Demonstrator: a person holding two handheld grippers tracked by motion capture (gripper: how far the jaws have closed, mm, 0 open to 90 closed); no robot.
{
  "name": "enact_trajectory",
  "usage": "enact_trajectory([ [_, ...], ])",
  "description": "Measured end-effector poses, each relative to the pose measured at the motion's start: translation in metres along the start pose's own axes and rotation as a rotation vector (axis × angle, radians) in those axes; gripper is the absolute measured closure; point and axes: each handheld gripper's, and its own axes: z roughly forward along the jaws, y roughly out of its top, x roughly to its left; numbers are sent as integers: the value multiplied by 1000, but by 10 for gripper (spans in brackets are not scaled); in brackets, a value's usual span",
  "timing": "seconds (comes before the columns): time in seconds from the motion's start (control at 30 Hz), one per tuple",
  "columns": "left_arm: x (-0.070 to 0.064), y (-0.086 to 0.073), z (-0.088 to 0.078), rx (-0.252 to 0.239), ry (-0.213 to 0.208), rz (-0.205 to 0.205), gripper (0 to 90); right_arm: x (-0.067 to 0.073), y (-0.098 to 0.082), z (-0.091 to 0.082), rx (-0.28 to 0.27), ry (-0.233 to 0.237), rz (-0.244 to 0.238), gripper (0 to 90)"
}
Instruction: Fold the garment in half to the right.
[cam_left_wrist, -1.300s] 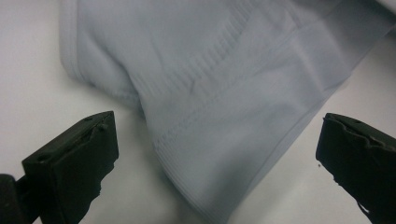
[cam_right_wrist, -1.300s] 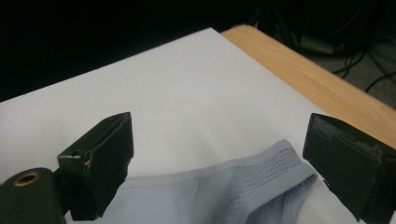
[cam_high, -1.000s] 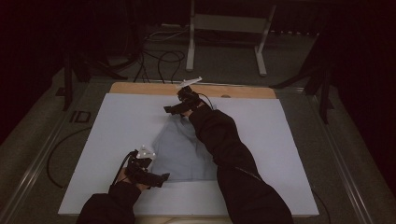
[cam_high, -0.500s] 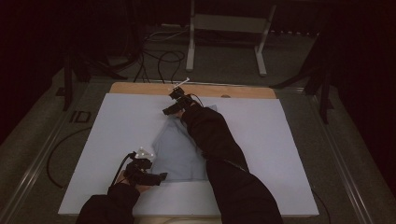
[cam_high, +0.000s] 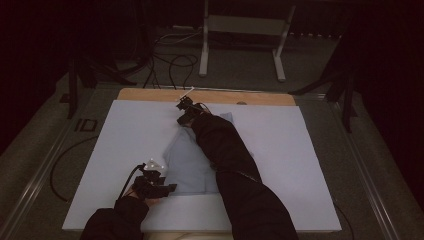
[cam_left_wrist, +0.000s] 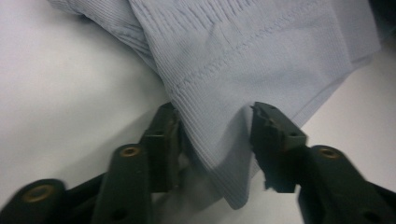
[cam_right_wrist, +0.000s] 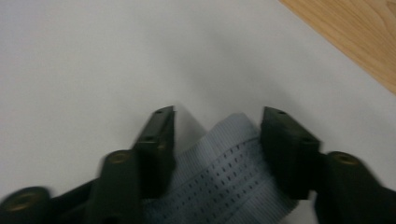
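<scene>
A light blue ribbed garment lies flat on the white table cover. My left gripper is at its near left corner. In the left gripper view the hemmed corner of the garment runs between the jaws of the left gripper, which have just been closing and still stand apart. My right gripper is low at the garment's far end. Its jaws have also just been closing, and the right gripper straddles a perforated blue edge, still with a gap.
A bare wooden strip runs along the table's far edge, close beyond the right gripper, and shows as wood in the right gripper view. Cables and a metal stand are on the floor behind. A dark sleeve lies across the garment.
The right gripper has shifted a little left and down onto the garment's far end. The left hand has stayed where it was.
</scene>
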Motion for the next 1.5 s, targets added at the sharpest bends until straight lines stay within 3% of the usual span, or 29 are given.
enact_trajectory([
  [0.07, 0, 0, 0, 1, -4, 0, 607, 1, 0, 0, 5, -2, -8, 544],
  [0.17, 0, 1, 2, 5, -24, -5, 680, 2, 3, 0, 24, -14, -46, 684],
  [0.27, 0, 1, 2, 13, -34, -4, 738, 3, 5, -1, 36, -20, -75, 733],
  [0.43, 1, 2, 2, 17, -48, -9, 821, 3, 7, -6, 33, -23, -71, 852],
  [0.57, 1, 2, 2, 14, -52, -13, 859, 3, 7, -10, 35, -14, -71, 866],
  [1.0, 1, 6, -13, 7, -105, -5, 866, 3, 17, -31, -12, -7, -93, 873],
  [1.5, -3, 15, -36, -22, -68, 40, 866, 3, 32, -59, -84, 4, -107, 873],
])
